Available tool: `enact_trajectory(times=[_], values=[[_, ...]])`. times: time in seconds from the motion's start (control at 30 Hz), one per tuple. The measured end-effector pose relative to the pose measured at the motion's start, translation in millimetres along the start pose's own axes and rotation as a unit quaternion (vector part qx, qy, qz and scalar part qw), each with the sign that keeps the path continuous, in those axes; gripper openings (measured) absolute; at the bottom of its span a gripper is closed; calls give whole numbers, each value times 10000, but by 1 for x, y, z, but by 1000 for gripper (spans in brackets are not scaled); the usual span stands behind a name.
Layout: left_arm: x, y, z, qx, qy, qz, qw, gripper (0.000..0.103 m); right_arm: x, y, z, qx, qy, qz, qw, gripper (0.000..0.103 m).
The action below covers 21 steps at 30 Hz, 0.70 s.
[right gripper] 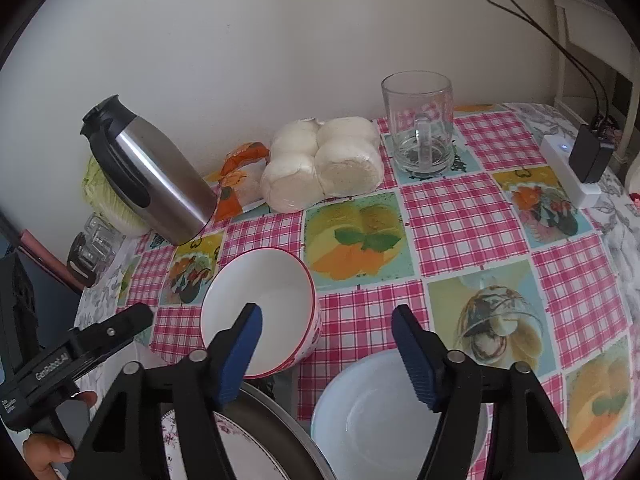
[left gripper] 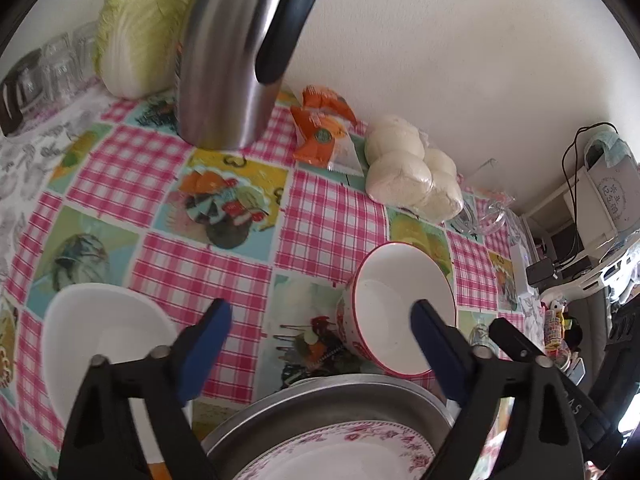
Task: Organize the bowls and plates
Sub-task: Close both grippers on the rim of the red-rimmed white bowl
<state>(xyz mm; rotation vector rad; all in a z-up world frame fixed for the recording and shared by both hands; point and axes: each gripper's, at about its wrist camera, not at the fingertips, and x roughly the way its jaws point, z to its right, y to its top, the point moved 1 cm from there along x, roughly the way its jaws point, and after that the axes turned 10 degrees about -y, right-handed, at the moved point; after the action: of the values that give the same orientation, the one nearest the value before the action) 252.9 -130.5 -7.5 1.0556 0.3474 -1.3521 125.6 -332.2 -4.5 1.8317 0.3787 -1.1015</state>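
Note:
A white bowl with a red rim and red pattern (left gripper: 394, 300) (right gripper: 264, 300) stands on the checked tablecloth. A floral plate (left gripper: 340, 456) (right gripper: 240, 440) lies in a grey metal tray (left gripper: 340, 392) (right gripper: 280, 420) at the near edge. A plain white plate shows in the left wrist view (left gripper: 104, 332), and one shows in the right wrist view (right gripper: 380, 412). My left gripper (left gripper: 320, 320) is open, its right finger in front of the bowl. My right gripper (right gripper: 326, 324) is open above the table, between bowl and white plate. The other gripper (right gripper: 80, 344) shows at left.
A steel thermos (left gripper: 236, 52) (right gripper: 152, 176), a cabbage (left gripper: 140, 28), an orange packet (left gripper: 324, 132), bagged buns (left gripper: 412, 168) (right gripper: 324, 164) and a glass mug (right gripper: 420, 124) stand along the wall. Glasses (left gripper: 44, 76) sit far left. A power strip (right gripper: 572, 172) lies at right.

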Motion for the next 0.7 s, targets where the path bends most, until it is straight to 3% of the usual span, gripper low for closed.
enact_trajectory(times=[0.1, 0.2, 0.37, 0.47, 0.7], values=[[17, 0, -1, -77, 47, -219, 9997, 73, 14, 0, -4, 39, -24, -205, 9998, 56], [30, -1, 0, -42, 77, -377, 9993, 71, 29, -1, -8, 76, 34, -407, 9991, 49], [51, -1, 4, -66, 95, -619, 9980, 51, 53, -3, -12, 56, -53, -702, 9975, 22], [63, -2, 7, -60, 72, -771, 9970, 37, 62, -2, -12, 101, 32, -795, 9968, 17], [88, -3, 8, -94, 162, -1119, 9935, 25, 80, -1, -21, -112, -14, -938, 9955, 15]])
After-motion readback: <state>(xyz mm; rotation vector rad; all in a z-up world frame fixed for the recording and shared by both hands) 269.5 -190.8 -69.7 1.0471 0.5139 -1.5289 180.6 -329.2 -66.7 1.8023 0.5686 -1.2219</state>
